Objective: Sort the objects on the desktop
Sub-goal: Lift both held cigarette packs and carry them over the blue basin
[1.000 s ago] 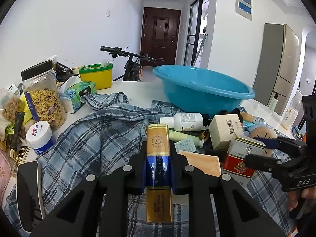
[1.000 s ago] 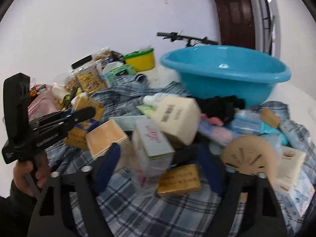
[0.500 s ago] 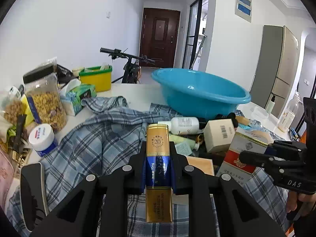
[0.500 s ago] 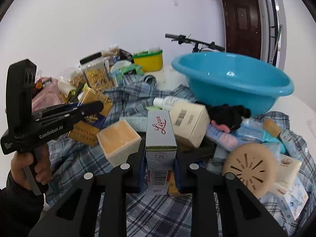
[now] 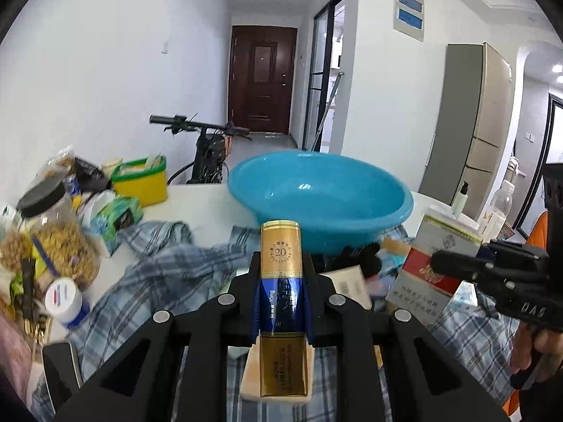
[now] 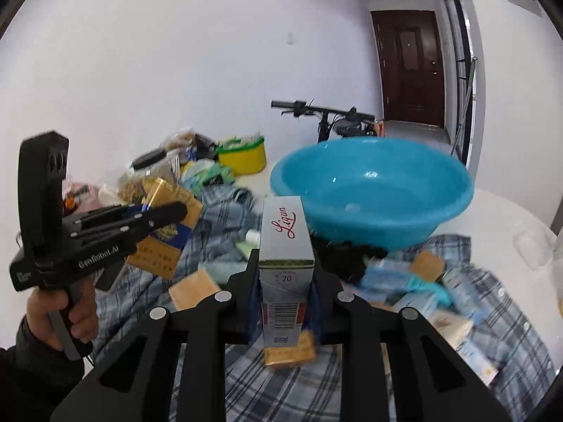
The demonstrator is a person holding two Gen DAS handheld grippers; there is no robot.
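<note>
Plaid cloth [image 5: 158, 274]; glossy rectangular packs gripped; plastic basin [image 5: 320, 197].

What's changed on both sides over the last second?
The right tongs, open over the pile a second ago, closed on the white and red cigarette pack and lifted it off the plaid cloth, toward the blue basin. The left tongs kept their grip on the gold and blue cigarette pack and rose with it toward the basin too. The basin and remaining clutter look unmoved.
</note>
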